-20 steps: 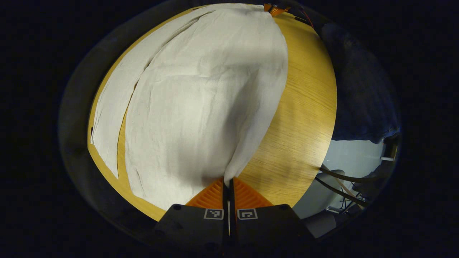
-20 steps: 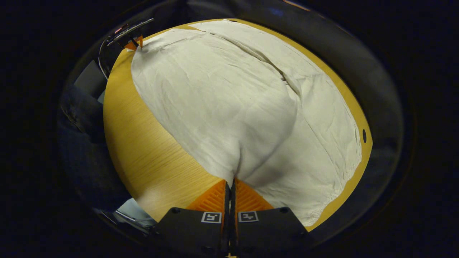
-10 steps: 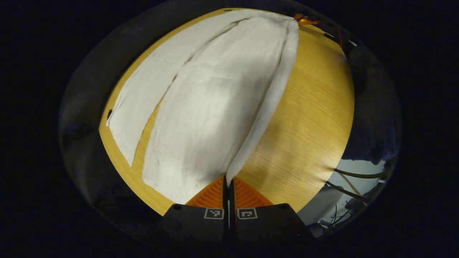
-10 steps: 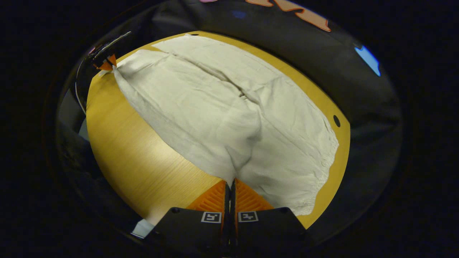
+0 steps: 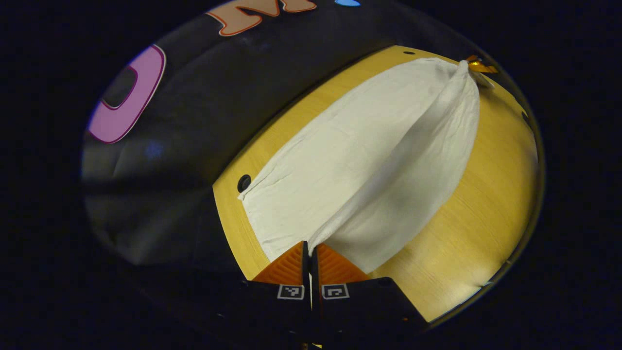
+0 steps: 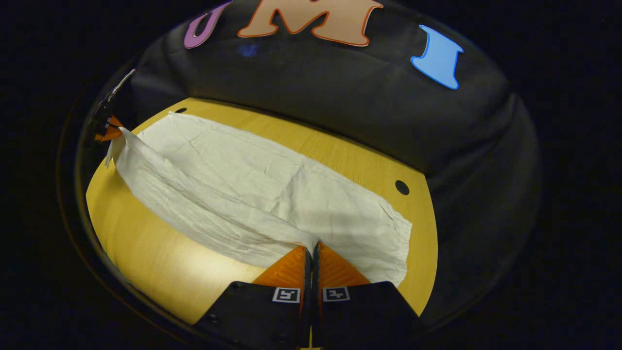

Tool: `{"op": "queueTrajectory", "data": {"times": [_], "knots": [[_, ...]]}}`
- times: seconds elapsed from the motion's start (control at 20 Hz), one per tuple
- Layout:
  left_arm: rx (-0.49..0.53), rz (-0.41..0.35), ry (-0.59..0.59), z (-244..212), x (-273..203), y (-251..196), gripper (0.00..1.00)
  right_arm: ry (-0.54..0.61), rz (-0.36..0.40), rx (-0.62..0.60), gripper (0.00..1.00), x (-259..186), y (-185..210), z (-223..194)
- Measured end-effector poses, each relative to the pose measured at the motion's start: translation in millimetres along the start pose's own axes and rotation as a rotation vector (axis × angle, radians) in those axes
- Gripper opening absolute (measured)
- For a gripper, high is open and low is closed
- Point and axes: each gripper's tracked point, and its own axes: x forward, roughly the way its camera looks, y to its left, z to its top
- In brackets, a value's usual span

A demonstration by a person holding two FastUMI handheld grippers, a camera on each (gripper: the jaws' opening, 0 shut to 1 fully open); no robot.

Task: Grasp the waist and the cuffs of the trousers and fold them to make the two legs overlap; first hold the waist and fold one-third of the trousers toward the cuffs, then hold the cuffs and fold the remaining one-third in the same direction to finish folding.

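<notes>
the trousers [image 5: 340, 170] lie long across the wooden table [image 5: 466, 243], one leg flat, the other leg's edge lifted into a taut ridge running end to end between my two grippers. my left gripper [image 5: 309, 249] is clenched on the cuff end of that ridge, and my right gripper [image 6: 311, 250] is pinched tight on the waist end [image 6: 384, 243]. the long axis runs gripper to gripper.

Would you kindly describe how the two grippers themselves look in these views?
Each gripper, left and right, shows two wedge-shaped fingers with ribbed faces, tapering to a narrow tip. Behind them sits a dark, angular body bearing two small square black-and-white markers, one per finger. In the right gripper view, a thin cable curves by the far-off left gripper.
</notes>
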Motion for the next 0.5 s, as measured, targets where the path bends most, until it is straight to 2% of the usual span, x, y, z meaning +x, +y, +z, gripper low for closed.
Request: {"op": "queueTrajectory", "data": {"times": [0.2,0.25,0.3,0.35,0.5], "knots": [[-0.131,0.110,-0.057,81.7,44.1,28.1,0.00,-0.058,-0.045,0.080,0.02,16.8,-6.9,64.2],[-0.165,0.132,-0.072,38.2,7.3,53.8,0.00,-0.073,-0.052,0.102,0.02,22.4,-9.5,80.4],[-0.198,0.149,-0.085,91.1,59.1,52.9,0.00,-0.092,-0.057,0.131,0.02,32.0,-14.4,93.5],[-0.232,0.164,-0.103,111.8,60.3,54.0,0.00,-0.111,-0.061,0.163,0.03,40.5,-19.3,107.8],[-0.294,0.192,-0.117,136.3,92.2,78.7,0.00,-0.138,-0.058,0.261,0.02,74.6,-26.9,137.3]]}}
